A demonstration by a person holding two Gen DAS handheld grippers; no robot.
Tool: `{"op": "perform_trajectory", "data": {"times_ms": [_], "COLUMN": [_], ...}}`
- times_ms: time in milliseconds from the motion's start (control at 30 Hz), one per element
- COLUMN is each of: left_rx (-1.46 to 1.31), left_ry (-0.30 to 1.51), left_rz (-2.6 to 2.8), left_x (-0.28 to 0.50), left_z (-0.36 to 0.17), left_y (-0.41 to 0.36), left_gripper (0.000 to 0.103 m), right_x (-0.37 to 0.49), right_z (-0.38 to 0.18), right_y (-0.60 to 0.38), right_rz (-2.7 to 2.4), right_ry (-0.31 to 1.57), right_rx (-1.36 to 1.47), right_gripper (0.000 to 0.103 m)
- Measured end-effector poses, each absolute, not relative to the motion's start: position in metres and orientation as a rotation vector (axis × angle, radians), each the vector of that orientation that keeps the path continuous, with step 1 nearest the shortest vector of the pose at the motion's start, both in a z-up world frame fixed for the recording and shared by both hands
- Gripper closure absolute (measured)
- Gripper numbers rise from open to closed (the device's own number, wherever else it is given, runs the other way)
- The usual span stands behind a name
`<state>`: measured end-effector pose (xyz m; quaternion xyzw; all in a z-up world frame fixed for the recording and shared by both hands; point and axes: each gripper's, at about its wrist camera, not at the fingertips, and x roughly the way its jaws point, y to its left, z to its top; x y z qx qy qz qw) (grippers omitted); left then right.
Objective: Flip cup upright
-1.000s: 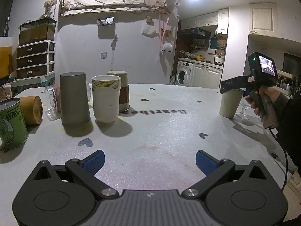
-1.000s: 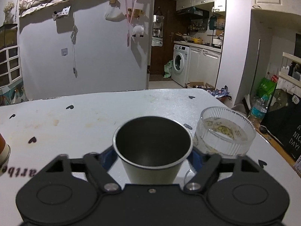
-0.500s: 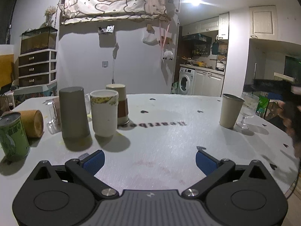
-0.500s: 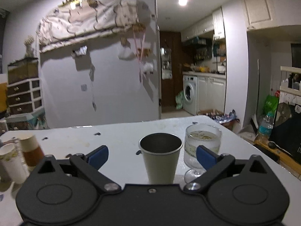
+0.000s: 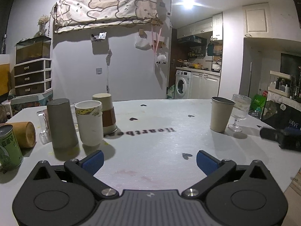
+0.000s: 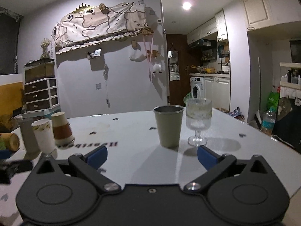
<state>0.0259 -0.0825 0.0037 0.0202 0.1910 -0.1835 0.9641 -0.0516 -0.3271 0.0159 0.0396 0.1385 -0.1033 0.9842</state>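
A beige metal cup (image 6: pixel 168 125) stands upright, mouth up, on the white table (image 6: pixel 131 162); it also shows in the left wrist view (image 5: pixel 220 114) at the right. My right gripper (image 6: pixel 151 156) is open and empty, a short way back from the cup. My left gripper (image 5: pixel 149 162) is open and empty over the table's near side. The right gripper's body (image 5: pixel 282 137) shows at the right edge of the left wrist view.
A ribbed stemmed glass (image 6: pixel 198 121) stands just right of the cup. At the left stand an upside-down grey tumbler (image 5: pixel 61 123), a white paper cup (image 5: pixel 89 125), an upside-down sleeved cup (image 5: pixel 105 114), a bamboo cup lying on its side (image 5: pixel 23 134) and a green can (image 5: pixel 8 150).
My right gripper let go of the beige cup, opened and drew back; the cup stays standing upright by the glass. The left gripper has shifted only slightly.
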Motion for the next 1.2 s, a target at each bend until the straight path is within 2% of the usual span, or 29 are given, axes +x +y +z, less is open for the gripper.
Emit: {"op": "perform_trajectory", "data": {"times_ms": [1200], "left_rx": [0.029], "left_ry": [0.372], "left_rz": [-0.353], "left_x": [0.021], "left_z": [0.01], "left_y": [-0.078], "left_gripper": [0.0], "right_x": [-0.062], "right_z": [0.014], "right_y": [-0.31], "right_rz": [-0.184], "right_ry": [0.299], "right_rx": [0.042], "right_gripper": [0.0]}}
